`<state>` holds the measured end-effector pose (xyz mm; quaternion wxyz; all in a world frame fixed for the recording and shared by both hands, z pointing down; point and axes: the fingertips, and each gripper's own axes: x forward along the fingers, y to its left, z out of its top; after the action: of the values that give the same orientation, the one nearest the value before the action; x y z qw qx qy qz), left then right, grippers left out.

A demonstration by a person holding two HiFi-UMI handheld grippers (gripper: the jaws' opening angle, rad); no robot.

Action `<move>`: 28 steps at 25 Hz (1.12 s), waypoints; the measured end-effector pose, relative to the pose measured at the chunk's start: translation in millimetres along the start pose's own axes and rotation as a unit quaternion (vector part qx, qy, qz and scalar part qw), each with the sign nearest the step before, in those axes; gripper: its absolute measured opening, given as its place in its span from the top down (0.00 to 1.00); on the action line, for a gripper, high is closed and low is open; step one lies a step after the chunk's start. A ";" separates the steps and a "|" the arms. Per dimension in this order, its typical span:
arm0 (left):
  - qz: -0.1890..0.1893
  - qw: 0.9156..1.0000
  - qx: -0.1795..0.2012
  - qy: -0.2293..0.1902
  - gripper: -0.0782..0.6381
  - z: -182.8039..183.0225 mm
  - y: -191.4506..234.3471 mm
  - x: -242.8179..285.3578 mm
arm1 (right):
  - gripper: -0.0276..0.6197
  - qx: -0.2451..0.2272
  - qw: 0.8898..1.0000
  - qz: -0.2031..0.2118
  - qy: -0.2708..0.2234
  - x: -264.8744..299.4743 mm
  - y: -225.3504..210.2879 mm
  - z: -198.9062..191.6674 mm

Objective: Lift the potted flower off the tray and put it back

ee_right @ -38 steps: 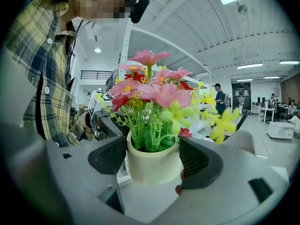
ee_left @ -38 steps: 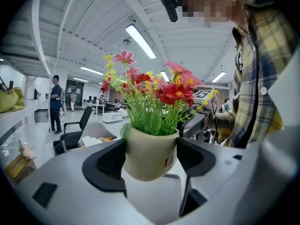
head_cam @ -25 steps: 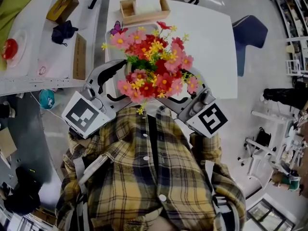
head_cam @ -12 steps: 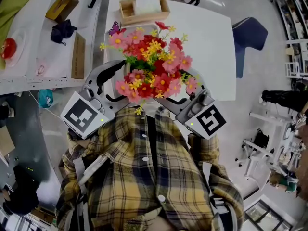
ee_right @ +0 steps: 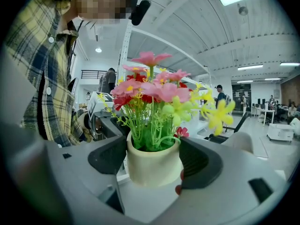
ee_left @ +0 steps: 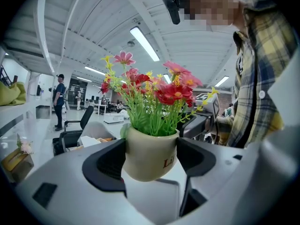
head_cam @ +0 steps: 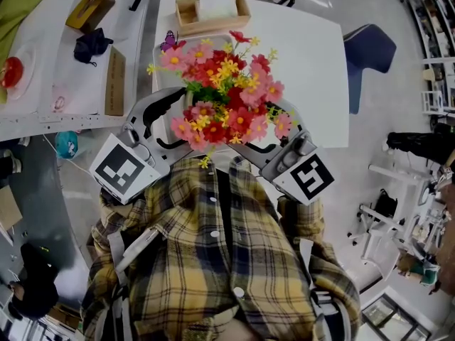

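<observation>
Bright, even light from long white ceiling strip lamps [ee_left: 144, 43] casts only faint shadows. Both gripper views bulge fisheye-fashion, with black corners and blurred foregrounds; the cream ceramic pot of pink and red flowers [ee_left: 149, 154] is sharp.

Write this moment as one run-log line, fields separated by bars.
left tool: shut on cream ceramic pot of pink, red, yellow flowers | right tool: shut on same pot | pot: above white table

Smooth glazed cream pot [ee_left: 149, 153] (flowers [head_cam: 224, 91] look plastic); wooden box [head_cam: 187, 18] matt.
</observation>
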<state>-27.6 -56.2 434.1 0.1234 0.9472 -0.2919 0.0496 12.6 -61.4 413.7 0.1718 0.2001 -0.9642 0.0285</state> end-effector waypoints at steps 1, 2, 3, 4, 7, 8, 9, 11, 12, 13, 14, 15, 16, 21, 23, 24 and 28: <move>0.000 1.000 0.000 -0.001 0.43 0.1 0.1 -0.1 | 0.42 0.000 1.000 0.000 0.000 -0.1 -0.1 -0.2; 0.000 1.000 0.001 -0.001 0.43 0.1 0.2 -0.1 | 0.42 0.000 1.000 0.000 0.000 0.0 -0.2 -0.4; 0.000 1.000 0.002 -0.002 0.43 -0.1 0.3 -0.1 | 0.42 0.000 1.000 -0.001 0.000 0.0 -0.2 -0.9; 0.001 1.000 0.002 -0.002 0.43 -0.3 0.3 -0.1 | 0.42 0.000 1.000 -0.001 0.000 0.1 -0.2 -1.3; 0.001 1.000 0.000 -0.005 0.43 -0.6 0.3 0.1 | 0.42 0.000 1.000 -0.001 -0.002 0.1 -0.1 -1.1; 0.000 1.000 0.000 -0.006 0.43 -0.4 0.2 0.1 | 0.42 -0.001 1.000 -0.001 -0.003 0.0 -0.1 -0.6; 0.000 1.000 -0.001 -0.006 0.43 -0.2 0.1 0.1 | 0.42 -0.001 1.000 -0.001 -0.005 0.0 -0.1 0.0; -0.001 1.000 -0.002 -0.007 0.43 0.2 -0.3 -0.2 | 0.43 -0.001 1.000 -0.002 -0.005 -0.5 0.3 0.4; -0.001 1.000 -0.003 -0.007 0.43 0.3 -0.4 -0.3 | 0.42 -0.001 1.000 -0.002 -0.004 -0.7 0.5 0.3; -0.002 1.000 -0.004 -0.007 0.43 0.4 -0.4 -0.3 | 0.43 0.000 1.000 -0.003 -0.004 -0.8 0.5 0.1; -0.002 1.000 -0.004 -0.007 0.43 0.3 -0.4 -0.3 | 0.43 0.000 1.000 -0.004 -0.004 -0.8 0.6 -0.1; -0.002 1.000 -0.004 -0.007 0.43 0.2 -0.4 -0.4 | 0.42 0.001 1.000 -0.004 -0.004 -0.8 0.6 -0.3; -0.003 1.000 -0.003 -0.007 0.43 0.1 -0.4 -0.4 | 0.42 0.002 1.000 -0.005 -0.004 -0.7 0.6 -0.5; -0.002 1.000 -0.001 -0.008 0.43 2.0 -0.1 -1.7 | 0.42 0.006 1.000 -0.005 -0.007 -0.4 1.1 0.7; -0.001 1.000 -0.001 -0.008 0.43 2.9 -0.1 -2.2 | 0.42 0.007 1.000 -0.004 -0.006 -0.4 1.2 1.3; -0.001 1.000 -0.001 -0.009 0.43 2.9 -0.2 -2.4 | 0.42 0.007 1.000 -0.003 -0.007 -0.3 1.3 1.7; 0.000 1.000 -0.003 -0.010 0.43 1.9 -0.4 -2.3 | 0.42 0.006 1.000 -0.003 -0.010 -0.2 1.5 1.7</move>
<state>-29.2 -55.1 431.8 0.1229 0.9472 -0.2937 0.0395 11.6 -60.2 412.1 0.1611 0.2049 -0.9649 0.0321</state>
